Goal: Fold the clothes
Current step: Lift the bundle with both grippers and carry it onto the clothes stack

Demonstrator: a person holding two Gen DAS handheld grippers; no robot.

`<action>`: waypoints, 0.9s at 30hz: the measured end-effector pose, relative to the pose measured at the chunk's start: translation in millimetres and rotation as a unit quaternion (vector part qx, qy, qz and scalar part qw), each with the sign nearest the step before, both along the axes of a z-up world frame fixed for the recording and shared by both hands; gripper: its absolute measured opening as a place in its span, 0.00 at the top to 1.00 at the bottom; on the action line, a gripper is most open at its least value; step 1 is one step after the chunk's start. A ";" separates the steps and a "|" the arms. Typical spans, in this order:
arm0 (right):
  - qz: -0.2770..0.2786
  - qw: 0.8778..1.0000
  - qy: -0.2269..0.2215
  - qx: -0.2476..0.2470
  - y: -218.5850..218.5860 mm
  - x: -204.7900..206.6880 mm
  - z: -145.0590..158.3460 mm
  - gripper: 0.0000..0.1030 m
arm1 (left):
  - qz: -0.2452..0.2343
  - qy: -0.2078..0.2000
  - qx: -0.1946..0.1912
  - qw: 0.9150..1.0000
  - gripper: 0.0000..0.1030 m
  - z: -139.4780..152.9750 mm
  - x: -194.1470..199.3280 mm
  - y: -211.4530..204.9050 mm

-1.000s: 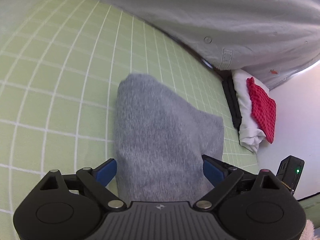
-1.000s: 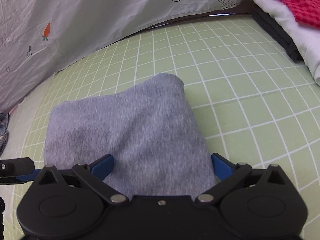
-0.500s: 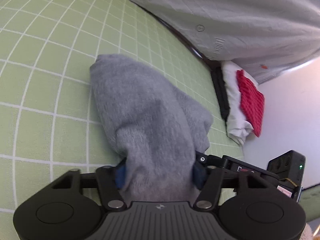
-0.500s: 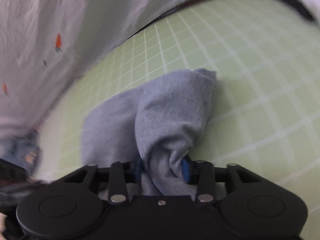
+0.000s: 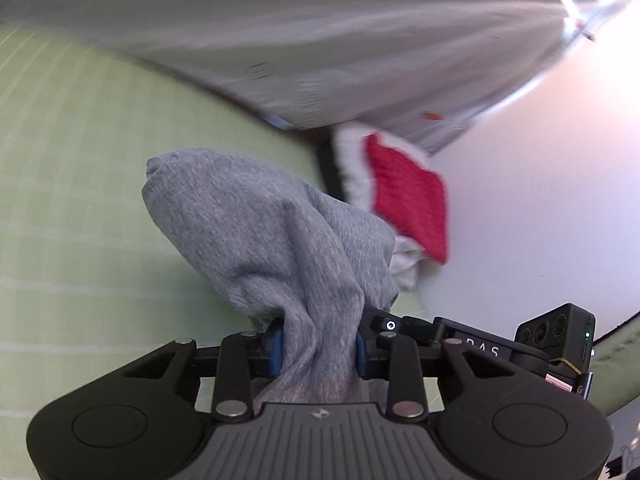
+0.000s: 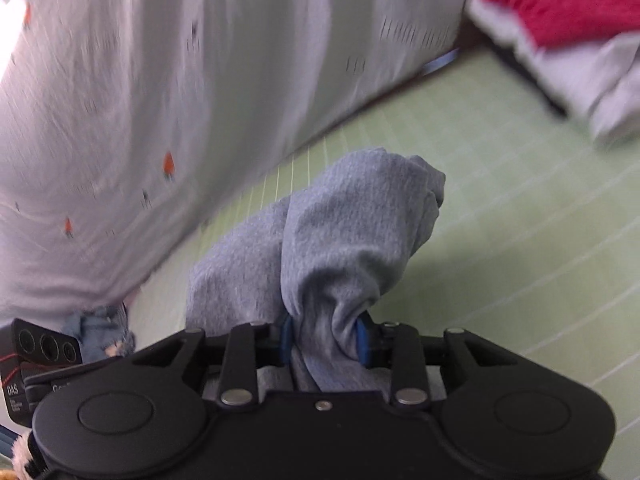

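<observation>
A folded grey garment hangs bunched up off the green grid mat. In the left wrist view my left gripper has its blue pads pressed on one gathered end, the jaws still closing. The right wrist view shows the same grey garment pinched between the pads of my right gripper, whose jaws are also closing. The cloth sags between the two grips above the mat. Both views are blurred by motion.
A stack of folded clothes with a red piece on top lies at the mat's far right edge. A white sheet with small carrot prints hangs along the back. A blue denim item lies at the left.
Both grippers went from wide open around the flat garment to pinched on its near edge. They have lifted it off the mat, bunching the cloth, and swung toward the red-topped stack.
</observation>
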State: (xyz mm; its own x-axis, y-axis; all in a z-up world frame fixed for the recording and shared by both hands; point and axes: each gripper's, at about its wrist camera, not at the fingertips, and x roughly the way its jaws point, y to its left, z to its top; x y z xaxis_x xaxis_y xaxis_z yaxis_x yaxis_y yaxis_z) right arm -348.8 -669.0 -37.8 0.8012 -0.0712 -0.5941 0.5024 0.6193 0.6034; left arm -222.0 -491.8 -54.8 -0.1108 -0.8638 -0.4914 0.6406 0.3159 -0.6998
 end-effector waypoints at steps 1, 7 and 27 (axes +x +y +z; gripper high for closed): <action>0.000 1.000 -0.011 -0.007 -16.2 -11.4 6.9 0.70 | 0.000 -0.010 -0.007 1.000 0.67 7.4 -11.5 -15.8; -0.013 0.996 -0.056 -0.063 -121.3 -71.5 58.4 0.70 | -0.006 -0.068 -0.052 0.996 0.67 57.3 -66.4 -138.7; -0.099 0.931 0.193 -0.295 -395.0 -5.1 55.1 0.28 | 0.056 -0.289 0.163 0.942 0.13 21.3 -40.9 -450.8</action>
